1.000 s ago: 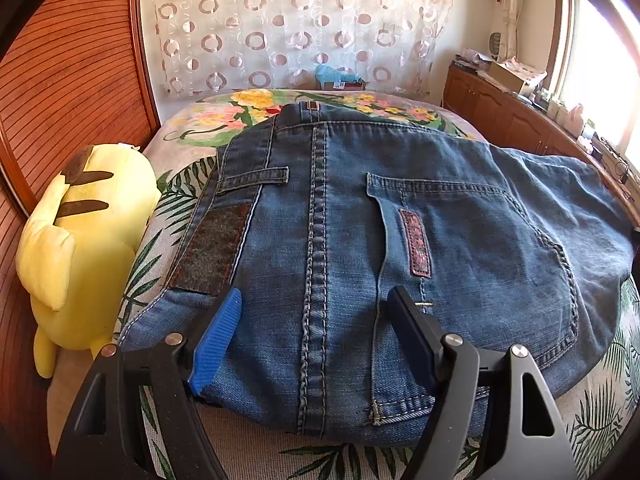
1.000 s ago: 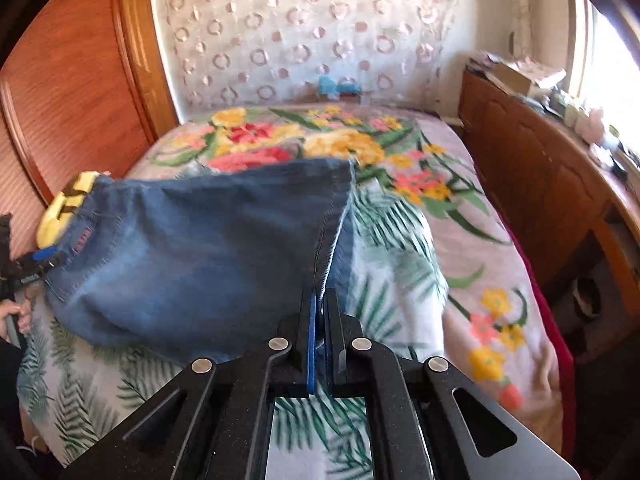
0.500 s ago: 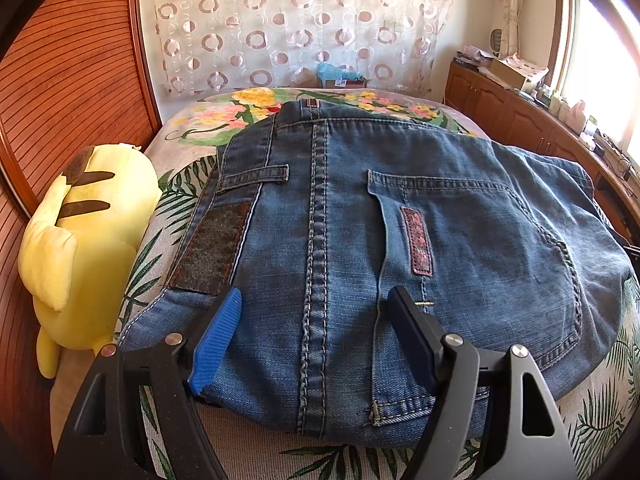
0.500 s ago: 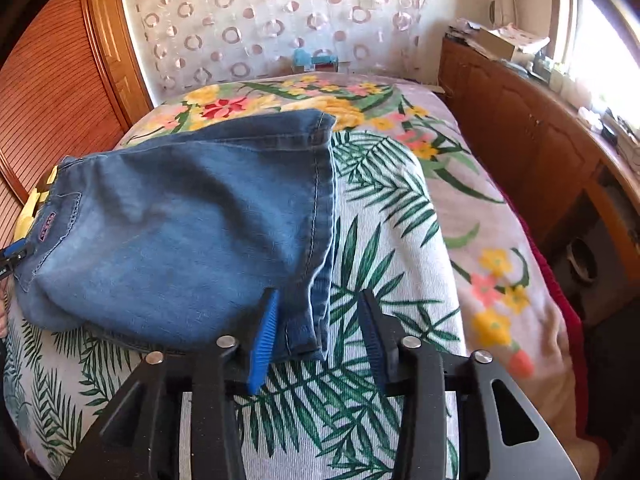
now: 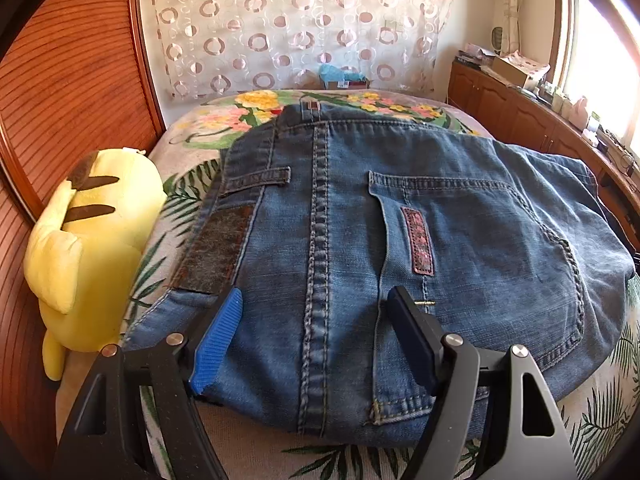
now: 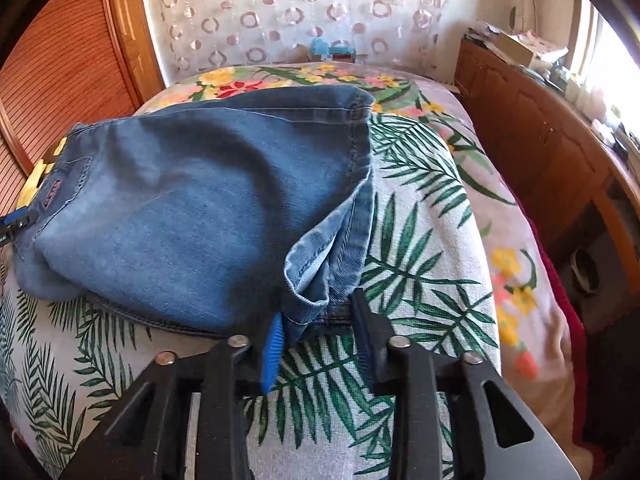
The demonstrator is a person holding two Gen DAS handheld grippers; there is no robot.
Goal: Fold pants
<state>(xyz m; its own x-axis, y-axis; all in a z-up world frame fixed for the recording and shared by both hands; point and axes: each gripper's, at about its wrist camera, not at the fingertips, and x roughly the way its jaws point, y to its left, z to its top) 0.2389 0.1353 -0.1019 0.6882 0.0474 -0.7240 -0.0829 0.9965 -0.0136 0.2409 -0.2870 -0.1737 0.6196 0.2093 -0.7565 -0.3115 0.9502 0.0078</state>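
Observation:
Blue denim pants (image 5: 400, 240) lie folded on the bed. In the left wrist view the waistband end with its back pocket and centre seam faces me. My left gripper (image 5: 316, 332) is open, its fingers resting over the waistband edge on either side of the centre seam. In the right wrist view the pants (image 6: 192, 216) lie with the leg hems at the right, and one hem corner curls up. My right gripper (image 6: 320, 328) is open, its fingers on either side of that curled hem corner.
The bed has a floral and palm-leaf cover (image 6: 420, 260). A yellow plush toy (image 5: 80, 252) lies at the left against the wooden headboard (image 5: 60, 80). A wooden cabinet (image 6: 552, 152) with clutter on top runs along the right. A dotted curtain (image 5: 300, 20) hangs behind.
My right gripper was shut on the hem a second ago. It has opened, let the hem down on the bed, and now sits around the curled corner. The left gripper has stayed put.

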